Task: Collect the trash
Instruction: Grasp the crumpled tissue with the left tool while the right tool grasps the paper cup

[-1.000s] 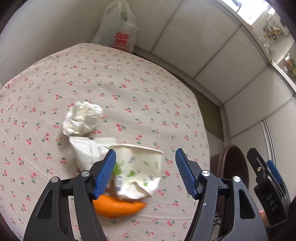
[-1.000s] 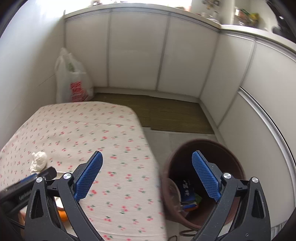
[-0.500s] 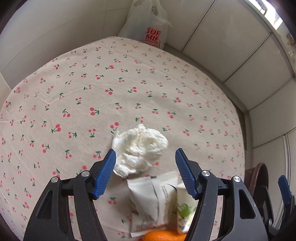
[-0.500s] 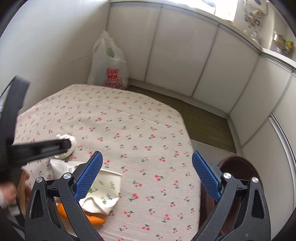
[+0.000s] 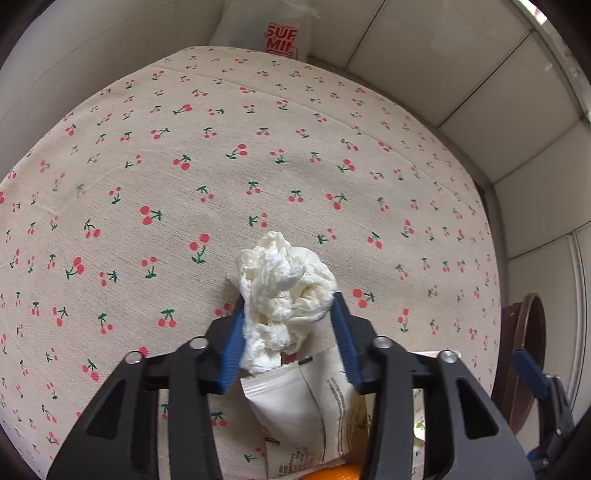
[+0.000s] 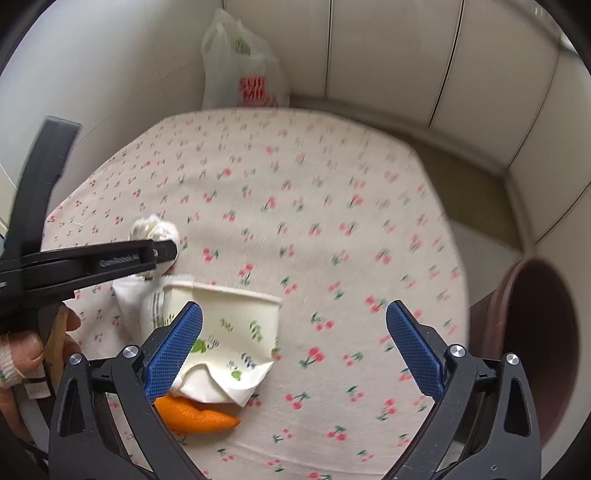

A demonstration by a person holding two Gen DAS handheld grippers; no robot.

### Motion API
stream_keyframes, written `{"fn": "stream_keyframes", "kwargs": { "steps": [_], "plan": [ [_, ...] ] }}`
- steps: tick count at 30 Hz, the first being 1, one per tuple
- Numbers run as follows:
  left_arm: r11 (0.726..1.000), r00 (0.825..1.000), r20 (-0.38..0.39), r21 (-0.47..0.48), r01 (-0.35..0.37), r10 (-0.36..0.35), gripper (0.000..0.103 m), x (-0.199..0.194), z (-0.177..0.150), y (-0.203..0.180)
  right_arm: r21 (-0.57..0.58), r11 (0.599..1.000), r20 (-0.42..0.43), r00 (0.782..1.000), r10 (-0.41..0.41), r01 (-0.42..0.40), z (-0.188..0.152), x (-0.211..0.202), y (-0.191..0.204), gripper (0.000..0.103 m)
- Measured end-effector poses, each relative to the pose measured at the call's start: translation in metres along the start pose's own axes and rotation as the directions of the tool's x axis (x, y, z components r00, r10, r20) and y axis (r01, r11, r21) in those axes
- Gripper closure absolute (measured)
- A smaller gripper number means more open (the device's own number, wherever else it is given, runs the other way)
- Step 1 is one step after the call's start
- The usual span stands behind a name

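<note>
Red "SUF MI" on plastic bag point(image 5: 264, 27).

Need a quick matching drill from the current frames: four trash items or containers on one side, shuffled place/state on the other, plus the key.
Things:
1. crumpled tissue
2. paper cup
3. orange peel
4. brown bin

Places/states:
A. on the floor past the table's right edge
B. between the left gripper's pads, which press its sides
C. lying on its side, bottom crushed, by the right gripper's left finger
D. partly tucked under the cup's crushed end, on the tablecloth

Pairs: 1-B, 2-C, 3-D, 4-A
</note>
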State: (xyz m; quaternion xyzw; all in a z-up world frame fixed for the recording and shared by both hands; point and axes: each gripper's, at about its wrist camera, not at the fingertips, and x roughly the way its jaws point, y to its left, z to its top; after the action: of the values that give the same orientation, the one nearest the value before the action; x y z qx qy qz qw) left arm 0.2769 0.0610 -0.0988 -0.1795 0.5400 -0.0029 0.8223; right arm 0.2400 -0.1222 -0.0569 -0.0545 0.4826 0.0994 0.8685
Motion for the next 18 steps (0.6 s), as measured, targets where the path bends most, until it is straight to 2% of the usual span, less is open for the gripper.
{"fn": "stream_keyframes", "kwargs": {
  "steps": [2,4,9,16,18],
  "plan": [
    [1.0,1.0,0.008,0.023,0.008,-0.008,0.071,-0.004,-0.004,-0.003,0.013,1.0,-0.023,0.999,0.026,-0.025,-0.003,0.006,-0.001,0.007],
    [0.999,1.0,0.015,0.027,0.027,-0.027,0.074,-0.009,-0.006,-0.004,0.005,0.998,-0.041,0.997,0.063,-0.063,-0.004,0.009,0.002,0.007],
    [0.996,0.994,0.063,0.007,0.086,-0.086,0.076,-0.031,-0.01,0.006,0.013,0.984,-0.121,0.976,0.179,-0.179,-0.006,0.018,0.008,0.007],
    [0.99,0.971,0.191,0.001,0.143,-0.141,0.075,-0.082,-0.019,0.02,-0.044,0.982,-0.138,0.974,0.177,-0.185,-0.008,0.024,0.023,0.007],
    [0.988,0.967,0.205,-0.005,0.156,-0.152,0.075,-0.091,-0.019,0.024,-0.057,0.983,-0.134,0.977,0.164,-0.173,-0.009,0.026,0.027,0.012]
  ]
}}
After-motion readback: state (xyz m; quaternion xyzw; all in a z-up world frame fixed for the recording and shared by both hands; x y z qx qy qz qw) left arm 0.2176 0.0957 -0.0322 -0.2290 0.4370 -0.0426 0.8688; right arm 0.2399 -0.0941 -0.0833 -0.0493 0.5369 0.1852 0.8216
